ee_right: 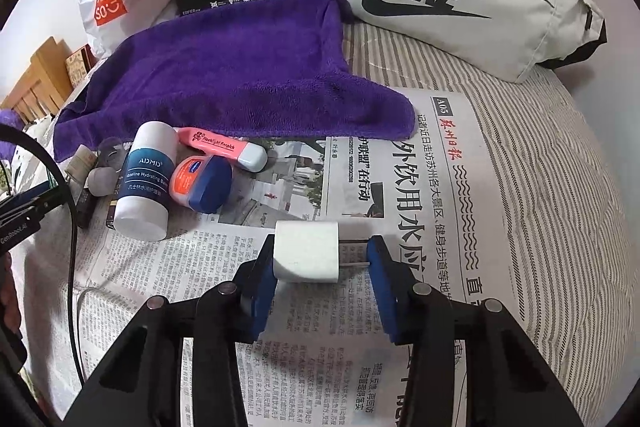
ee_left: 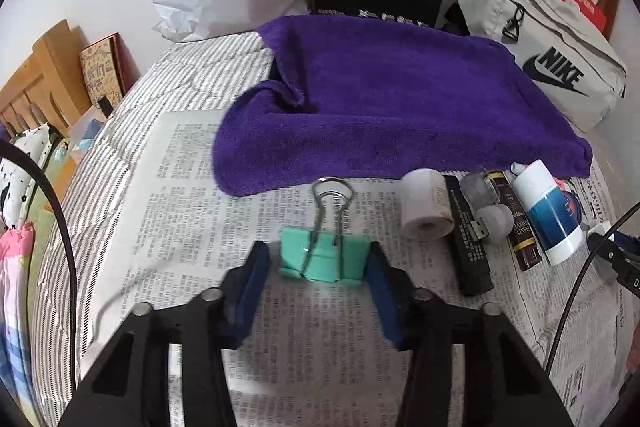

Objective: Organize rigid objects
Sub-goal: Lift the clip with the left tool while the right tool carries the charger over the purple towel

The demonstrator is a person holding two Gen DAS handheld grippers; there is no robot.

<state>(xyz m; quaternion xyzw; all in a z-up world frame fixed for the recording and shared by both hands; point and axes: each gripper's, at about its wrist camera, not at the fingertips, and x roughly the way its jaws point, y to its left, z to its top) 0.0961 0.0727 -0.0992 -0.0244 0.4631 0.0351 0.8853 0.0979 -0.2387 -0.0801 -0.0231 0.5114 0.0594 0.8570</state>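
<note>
The left hand-held gripper is bracketing a mint-green metal binder clip lying on the printed newspaper; its blue pads are sitting just beside the clip's sides, and whether they are pressing it cannot be told. The right hand-held gripper is closing on a white plastic plug adapter, one pad on the body, the other against the metal prongs (pointing right). Ahead and to its left, a white-and-blue balm tube is lying near a crumpled purple towel.
</note>
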